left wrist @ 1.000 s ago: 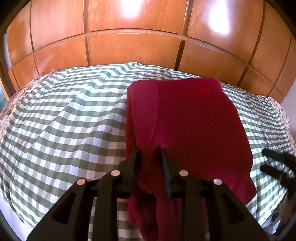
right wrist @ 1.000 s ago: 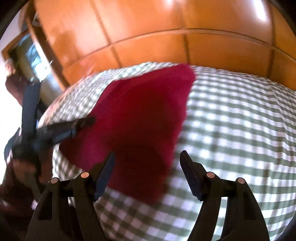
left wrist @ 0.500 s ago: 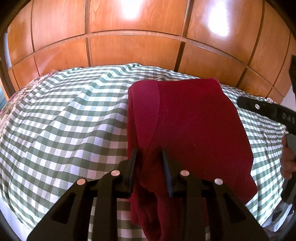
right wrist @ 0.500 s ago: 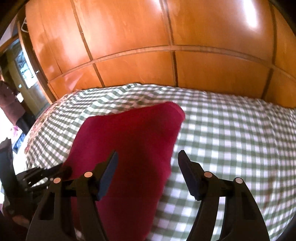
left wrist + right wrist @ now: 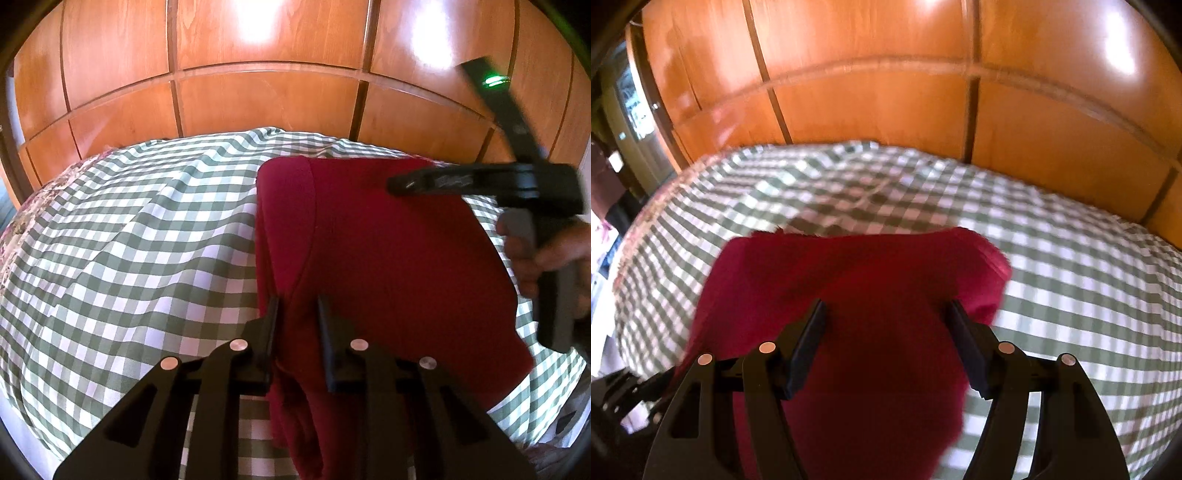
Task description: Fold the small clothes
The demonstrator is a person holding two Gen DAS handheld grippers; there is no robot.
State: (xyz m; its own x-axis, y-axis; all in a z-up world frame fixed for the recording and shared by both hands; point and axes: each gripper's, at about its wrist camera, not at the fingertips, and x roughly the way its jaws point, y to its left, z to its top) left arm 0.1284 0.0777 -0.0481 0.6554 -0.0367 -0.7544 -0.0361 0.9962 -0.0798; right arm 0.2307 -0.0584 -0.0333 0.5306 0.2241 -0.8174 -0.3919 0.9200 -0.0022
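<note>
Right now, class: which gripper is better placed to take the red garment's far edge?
Right. The right gripper hovers open over the red garment; the left gripper has just been closing on its near fold.

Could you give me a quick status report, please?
Left hand-held gripper shut on red garment. Right hand-held gripper open above it. Nothing in the way.

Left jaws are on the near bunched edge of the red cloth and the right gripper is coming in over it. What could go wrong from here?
1. The left gripper, whose jaws have just been closing, pinches only a bunched fold of the red garment; a pull may drag the whole piece instead of folding it.
2. The right gripper hangs open above the garment, near the other tool; they could collide.
3. The checked sheet already shows creases and could get pinched too.
</note>
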